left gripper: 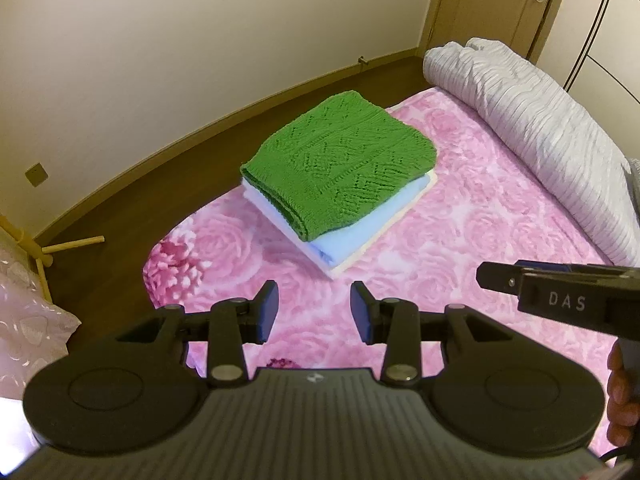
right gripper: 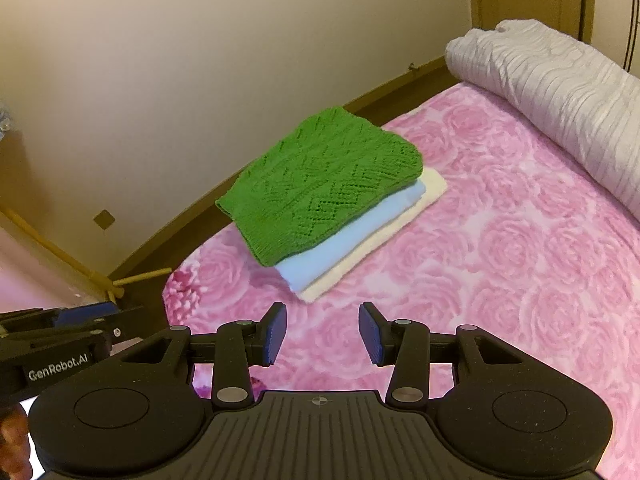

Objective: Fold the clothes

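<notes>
Hovering apart above the pink bed [left gripper: 460, 216], left claw [left gripper: 314, 310] and right claw [right gripper: 323, 332] gape empty before the folded green sweater [left gripper: 340, 164].

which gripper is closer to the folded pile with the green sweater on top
Hard to call; they look about level. The left gripper and right gripper are both open and empty, short of the pile's near corner, green sweater on top. Neither touches it.
</notes>
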The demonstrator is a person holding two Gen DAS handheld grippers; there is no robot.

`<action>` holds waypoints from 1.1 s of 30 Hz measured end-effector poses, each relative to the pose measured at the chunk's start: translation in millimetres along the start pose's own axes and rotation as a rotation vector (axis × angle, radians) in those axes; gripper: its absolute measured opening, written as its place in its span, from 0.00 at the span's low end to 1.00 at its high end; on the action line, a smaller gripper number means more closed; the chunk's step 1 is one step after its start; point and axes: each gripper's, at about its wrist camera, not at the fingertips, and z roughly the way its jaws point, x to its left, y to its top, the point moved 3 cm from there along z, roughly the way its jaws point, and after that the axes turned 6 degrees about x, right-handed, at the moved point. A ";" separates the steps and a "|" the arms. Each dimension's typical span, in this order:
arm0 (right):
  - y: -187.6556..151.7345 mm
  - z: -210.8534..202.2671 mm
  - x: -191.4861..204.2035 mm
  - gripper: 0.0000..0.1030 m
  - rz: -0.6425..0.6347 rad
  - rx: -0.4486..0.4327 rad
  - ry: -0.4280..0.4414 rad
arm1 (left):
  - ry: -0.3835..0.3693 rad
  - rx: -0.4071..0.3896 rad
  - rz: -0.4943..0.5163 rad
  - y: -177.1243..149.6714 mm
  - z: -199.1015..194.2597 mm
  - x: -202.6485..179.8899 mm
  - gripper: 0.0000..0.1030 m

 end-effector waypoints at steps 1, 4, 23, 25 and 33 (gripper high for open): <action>3.0 4.1 -1.0 0.43 0.000 0.006 0.000 | -0.004 0.006 -0.001 1.9 3.6 -0.3 0.34; 11.4 16.0 -4.7 0.43 0.006 0.022 -0.002 | -0.016 0.024 -0.005 7.6 14.5 -1.3 0.34; 43.3 67.7 -20.3 0.43 0.037 0.100 -0.004 | -0.062 0.099 -0.031 35.0 63.4 -3.6 0.34; 44.9 70.2 -21.0 0.43 0.036 0.104 -0.005 | -0.064 0.102 -0.034 36.9 66.2 -3.4 0.34; 47.1 72.3 -19.1 0.43 0.023 0.106 -0.012 | -0.072 0.090 -0.042 40.5 68.0 -2.9 0.34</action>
